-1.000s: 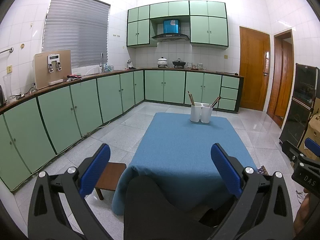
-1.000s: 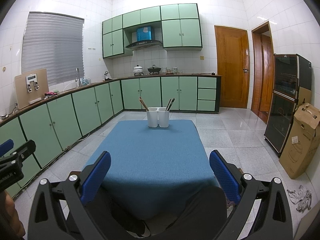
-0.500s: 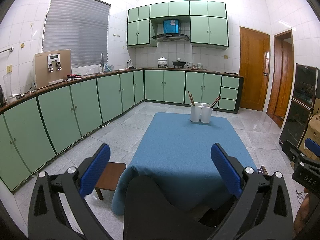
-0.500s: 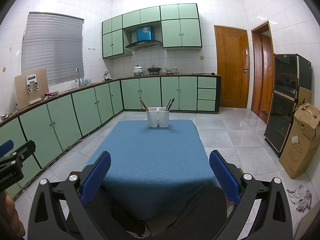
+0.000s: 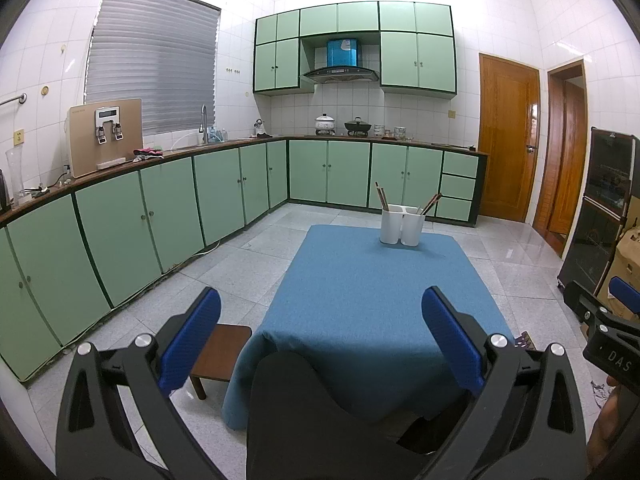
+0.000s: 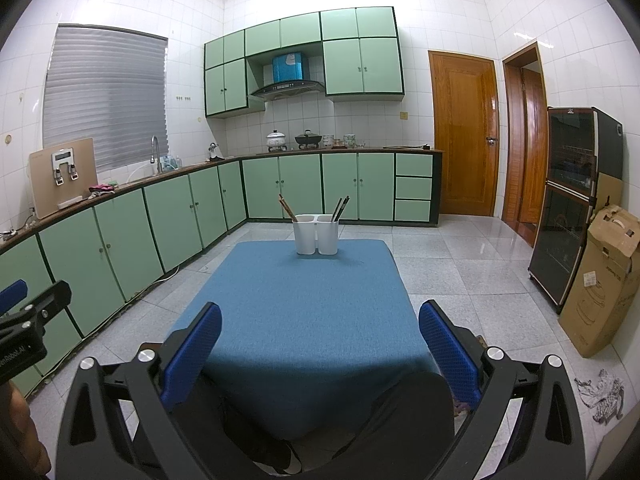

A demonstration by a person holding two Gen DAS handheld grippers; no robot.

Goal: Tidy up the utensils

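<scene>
A white two-compartment utensil holder (image 5: 401, 225) stands at the far end of the blue-covered table (image 5: 372, 300); it also shows in the right wrist view (image 6: 316, 234). Brown chopsticks (image 6: 287, 208) lean in its left compartment and dark chopsticks (image 6: 341, 208) in its right one. My left gripper (image 5: 320, 332) is open and empty, held over the table's near edge. My right gripper (image 6: 320, 340) is open and empty, also over the near edge. Both are far from the holder.
A small wooden stool (image 5: 220, 354) stands left of the table. Green cabinets (image 5: 160, 216) line the left and far walls. A dark cabinet (image 6: 568, 208) and a cardboard box (image 6: 600, 280) stand at the right. My dark-clothed knees (image 5: 304, 412) are below the grippers.
</scene>
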